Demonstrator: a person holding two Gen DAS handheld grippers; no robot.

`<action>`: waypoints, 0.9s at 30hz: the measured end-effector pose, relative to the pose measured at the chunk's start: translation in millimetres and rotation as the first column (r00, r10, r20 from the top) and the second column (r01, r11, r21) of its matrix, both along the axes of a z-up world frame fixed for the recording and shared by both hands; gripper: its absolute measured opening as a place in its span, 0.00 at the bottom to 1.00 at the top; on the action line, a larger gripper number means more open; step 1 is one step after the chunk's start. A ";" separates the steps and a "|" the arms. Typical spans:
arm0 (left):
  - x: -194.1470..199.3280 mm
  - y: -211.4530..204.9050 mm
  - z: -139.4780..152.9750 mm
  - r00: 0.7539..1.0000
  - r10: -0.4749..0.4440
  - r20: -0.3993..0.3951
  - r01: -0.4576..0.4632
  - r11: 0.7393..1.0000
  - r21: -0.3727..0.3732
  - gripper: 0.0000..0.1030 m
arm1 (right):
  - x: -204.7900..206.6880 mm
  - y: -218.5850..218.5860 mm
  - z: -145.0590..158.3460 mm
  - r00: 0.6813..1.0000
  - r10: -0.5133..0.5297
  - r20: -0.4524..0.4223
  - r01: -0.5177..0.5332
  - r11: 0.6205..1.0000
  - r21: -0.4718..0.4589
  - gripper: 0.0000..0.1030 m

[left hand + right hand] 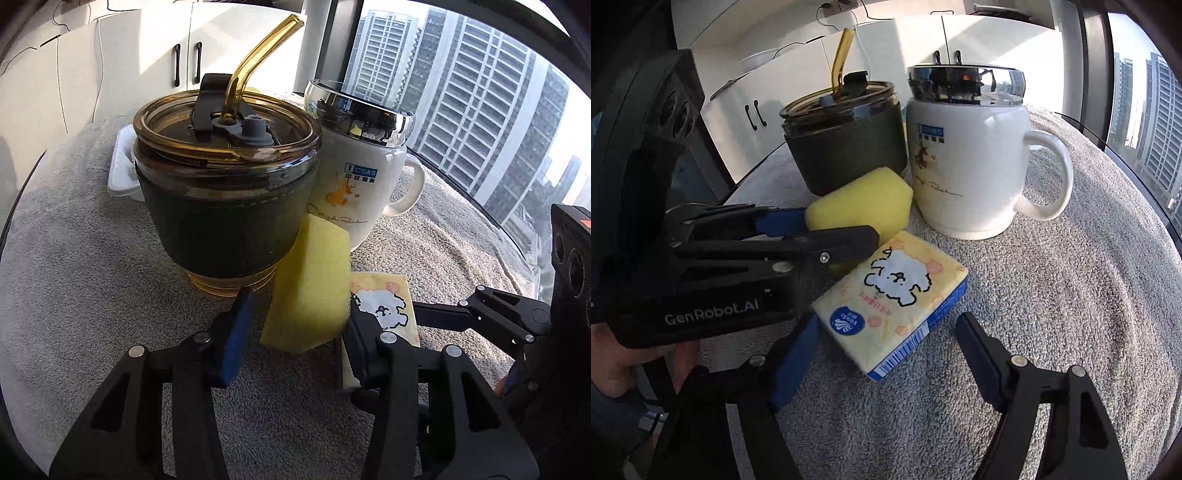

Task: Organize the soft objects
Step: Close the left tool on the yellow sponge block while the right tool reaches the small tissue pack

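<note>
A yellow sponge [310, 284] lies on the grey towel between the open fingers of my left gripper [295, 314], leaning against the amber cup; it also shows in the right wrist view [860, 206]. The jaws stand around it with a gap on the left side. A yellow tissue pack [890, 299] with a cartoon dog lies beside the sponge, between the open fingers of my right gripper [882, 350]; it also shows in the left wrist view [384, 302]. The left gripper [834, 229] reaches in from the left of the right wrist view.
An amber glass cup [225, 195] with dark sleeve and straw stands behind the sponge. A white lidded mug [354, 173] stands to its right. A white tray [122, 166] sits behind the cup. The grey towel [1052, 295] covers the round table by a window.
</note>
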State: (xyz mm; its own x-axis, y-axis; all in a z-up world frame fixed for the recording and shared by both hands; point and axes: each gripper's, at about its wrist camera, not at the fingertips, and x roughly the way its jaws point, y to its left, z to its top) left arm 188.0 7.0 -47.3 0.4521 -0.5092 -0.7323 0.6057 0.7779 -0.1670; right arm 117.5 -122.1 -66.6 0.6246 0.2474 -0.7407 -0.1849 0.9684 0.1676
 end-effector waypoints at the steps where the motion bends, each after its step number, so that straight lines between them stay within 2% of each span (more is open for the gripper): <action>1: 0.1 -0.9 -0.7 1.000 0.001 -0.003 -0.001 1.000 0.004 0.40 | 0.9 0.5 -0.4 1.000 0.000 -0.001 0.000 1.000 -0.001 0.73; 6: 3.8 -3.5 -5.5 1.000 0.009 -0.029 -0.009 1.000 -0.001 0.38 | 8.6 -4.9 -0.7 1.000 -0.018 -0.012 0.018 1.000 0.017 0.73; 11: 0.8 -0.9 -1.7 1.000 0.027 -0.014 -0.027 1.000 -0.010 0.38 | 12.7 -0.5 -0.6 1.000 -0.026 -0.007 0.026 1.000 0.001 0.74; 12: -1.3 -0.9 -0.5 1.000 0.026 -0.011 -0.026 1.000 -0.011 0.33 | 12.8 1.4 -0.9 1.000 -0.023 0.002 0.023 1.000 -0.009 0.74; 13: -4.0 0.7 0.7 1.000 0.024 -0.006 -0.024 1.000 -0.017 0.30 | 14.8 3.3 -0.6 1.000 -0.020 0.012 0.020 1.000 -0.013 0.71; 16: -10.2 1.5 3.5 1.000 0.021 0.009 -0.021 1.000 -0.018 0.27 | 14.3 -2.2 -0.1 1.000 -0.013 0.021 0.012 1.000 0.024 0.63; 20: -17.0 13.7 3.0 1.000 0.029 0.010 -0.028 0.999 -0.038 0.25 | 5.4 -7.1 3.7 0.999 0.000 0.047 -0.001 1.000 0.026 0.56; 27: -26.8 10.3 3.5 0.999 0.030 0.013 -0.029 0.999 -0.046 0.25 | -9.9 -17.2 13.4 0.997 0.024 0.074 -0.024 1.000 0.009 0.45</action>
